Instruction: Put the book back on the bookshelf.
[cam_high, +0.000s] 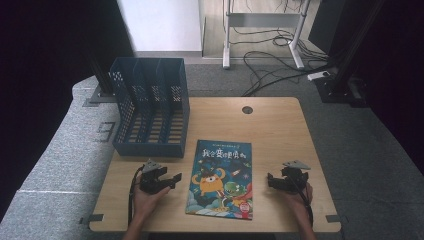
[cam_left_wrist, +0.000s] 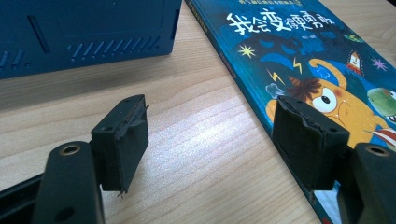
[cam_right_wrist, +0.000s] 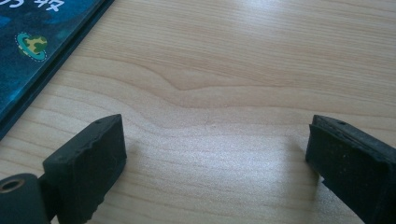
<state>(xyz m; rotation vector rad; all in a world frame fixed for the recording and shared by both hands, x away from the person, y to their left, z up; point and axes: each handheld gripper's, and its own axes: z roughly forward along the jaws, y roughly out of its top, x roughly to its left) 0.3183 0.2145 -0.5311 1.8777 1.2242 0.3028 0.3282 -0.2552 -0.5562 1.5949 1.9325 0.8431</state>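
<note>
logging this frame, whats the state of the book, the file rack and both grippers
book: closed, flat on the table, cover up
file rack: upright, slots empty
left gripper: open, holding nothing, beside the book
right gripper: open, holding nothing, over bare table

dark blue book (cam_high: 220, 178), orange monster

A light wooden table (cam_high: 280, 130) stood on grey carpet (cam_high: 65, 145). Beyond it were a white wall (cam_high: 160, 22), a white metal frame (cam_high: 262, 30) and black cables (cam_high: 270, 65) across the far floor.
</note>
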